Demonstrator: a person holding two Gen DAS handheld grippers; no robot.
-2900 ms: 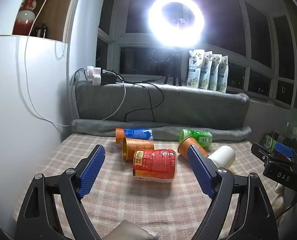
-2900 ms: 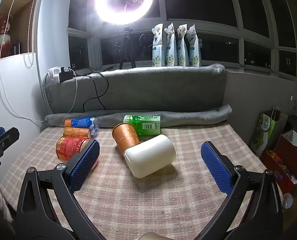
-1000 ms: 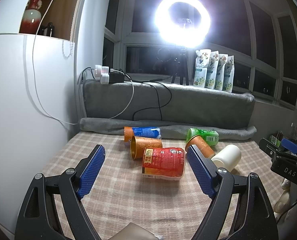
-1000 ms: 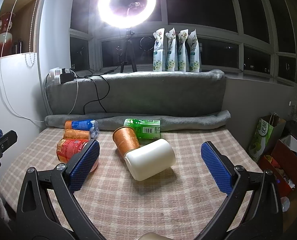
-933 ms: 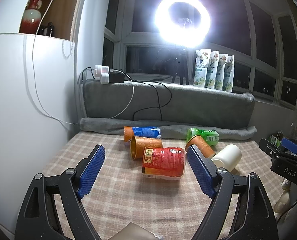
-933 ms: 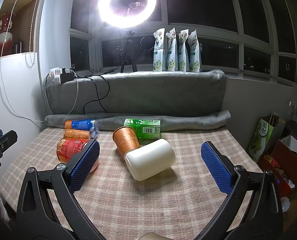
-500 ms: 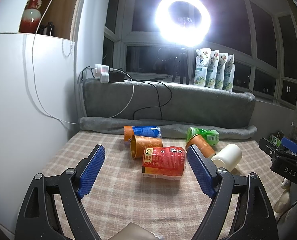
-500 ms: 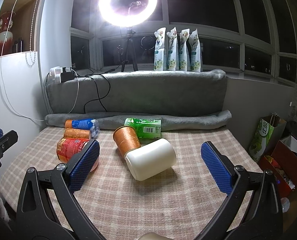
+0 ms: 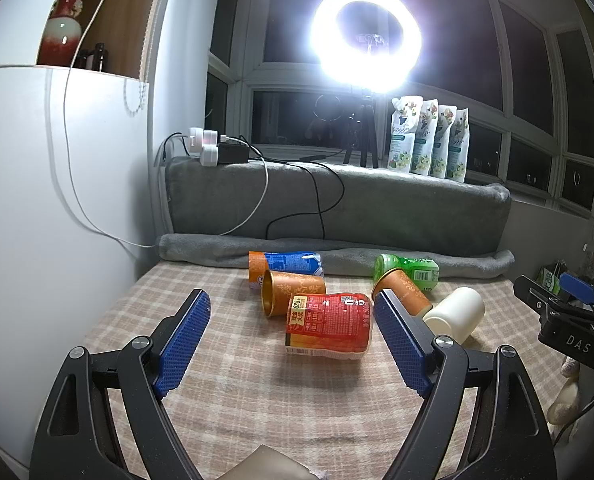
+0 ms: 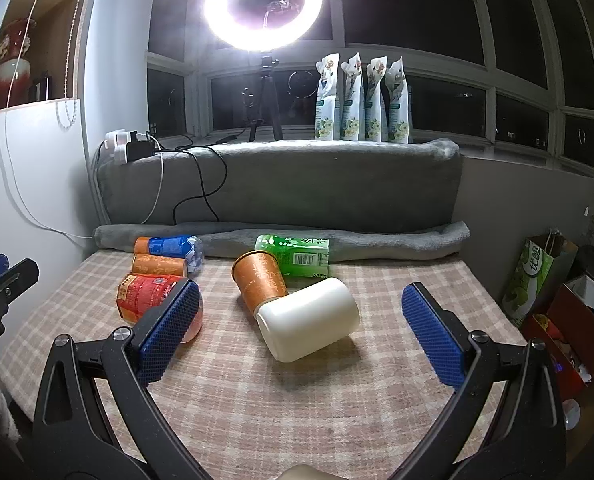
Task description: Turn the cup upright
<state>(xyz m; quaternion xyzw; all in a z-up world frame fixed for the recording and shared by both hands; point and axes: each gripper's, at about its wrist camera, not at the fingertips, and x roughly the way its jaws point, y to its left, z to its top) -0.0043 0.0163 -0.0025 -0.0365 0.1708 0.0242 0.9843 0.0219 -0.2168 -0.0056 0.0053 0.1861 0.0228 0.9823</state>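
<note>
White, your cup (image 10: 307,319) lies on its side on the checked table (image 10: 337,400), touching an orange cup (image 10: 259,282), centred ahead of your spread right claw (image 10: 301,334); your left claw (image 9: 293,344) also gapes, empty, facing a red cup (image 9: 328,325)

We see a smooth, matt white cup (image 10: 307,324) that looks like plastic, lying on a woven checked cloth (image 10: 281,392). The two orange cups (image 10: 260,280) (image 9: 291,291) have a satiny, patterned sheen, perhaps coated paper. The red cup (image 9: 329,326) and the green cup (image 10: 297,255) wear glossy printed wrap. Our left gripper (image 9: 289,344) and right gripper (image 10: 299,332) show matt black plastic arms with blue, rough, dimpled rubbery pads (image 9: 183,344). Behind, the grey blanket (image 10: 281,184) looks soft and fleecy.
</note>
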